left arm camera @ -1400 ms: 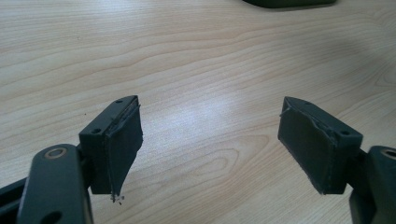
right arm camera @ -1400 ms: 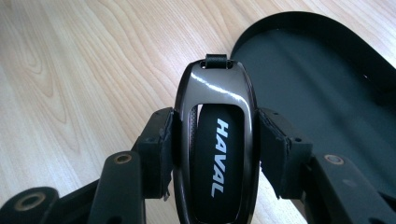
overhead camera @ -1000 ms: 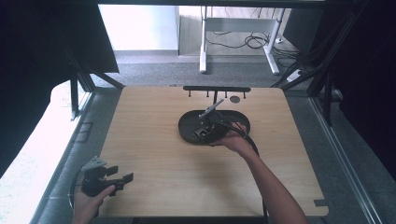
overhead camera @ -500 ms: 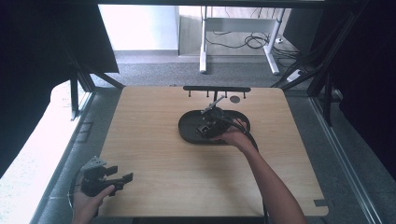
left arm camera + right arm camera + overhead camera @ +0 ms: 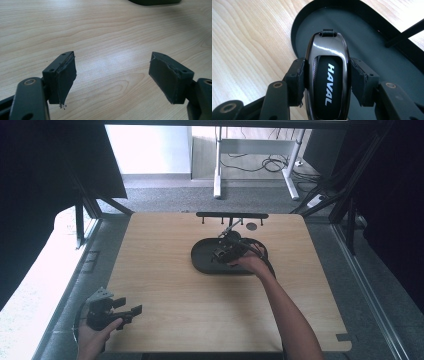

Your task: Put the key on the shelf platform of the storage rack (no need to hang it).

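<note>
Sitting clamped between the right claw's pads, key fob over tray.

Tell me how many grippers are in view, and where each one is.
2. The left gripper is open at the near left table corner. The right gripper is shut on a key fob over the black tray.
</note>
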{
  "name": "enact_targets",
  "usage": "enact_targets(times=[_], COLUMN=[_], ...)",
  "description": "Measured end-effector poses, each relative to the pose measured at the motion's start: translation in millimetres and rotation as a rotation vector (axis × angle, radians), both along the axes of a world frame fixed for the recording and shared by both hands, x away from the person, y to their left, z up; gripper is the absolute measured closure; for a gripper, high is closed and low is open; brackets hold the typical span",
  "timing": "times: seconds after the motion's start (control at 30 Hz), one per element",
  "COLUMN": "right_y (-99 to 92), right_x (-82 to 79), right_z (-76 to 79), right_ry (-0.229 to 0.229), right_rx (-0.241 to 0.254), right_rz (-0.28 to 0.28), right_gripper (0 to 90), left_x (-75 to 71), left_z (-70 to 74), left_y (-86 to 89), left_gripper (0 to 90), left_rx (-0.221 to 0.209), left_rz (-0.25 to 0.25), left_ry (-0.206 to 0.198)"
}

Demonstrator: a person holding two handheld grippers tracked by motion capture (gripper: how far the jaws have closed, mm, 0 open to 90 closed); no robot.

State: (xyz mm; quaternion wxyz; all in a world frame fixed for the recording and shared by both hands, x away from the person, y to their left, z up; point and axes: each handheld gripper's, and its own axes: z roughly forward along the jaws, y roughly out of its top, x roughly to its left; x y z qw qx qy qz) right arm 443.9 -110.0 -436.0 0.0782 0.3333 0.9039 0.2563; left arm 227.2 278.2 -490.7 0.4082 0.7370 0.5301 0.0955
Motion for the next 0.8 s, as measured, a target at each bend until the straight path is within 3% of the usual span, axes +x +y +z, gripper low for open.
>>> enact_targets(times=[0.27, 0.8], right_y=[-7.9, -18.9], right_x=[13.6, 24.7], right_z=[-10.2, -30.9], right_ry=[-0.007, 0.003], right_rx=[-0.008, -0.013], right_rz=[-0.034, -0.064], right_gripper=[49.1, 49.1], left_x=[0.0, 0.7], left_z=[0.0, -1.4], left_y=[0.6, 0.3], left_gripper=[22.0, 21.9], left_rx=[0.0, 0.002], left_rz=[-0.001, -0.005], left_ry=[0.0, 0.007])
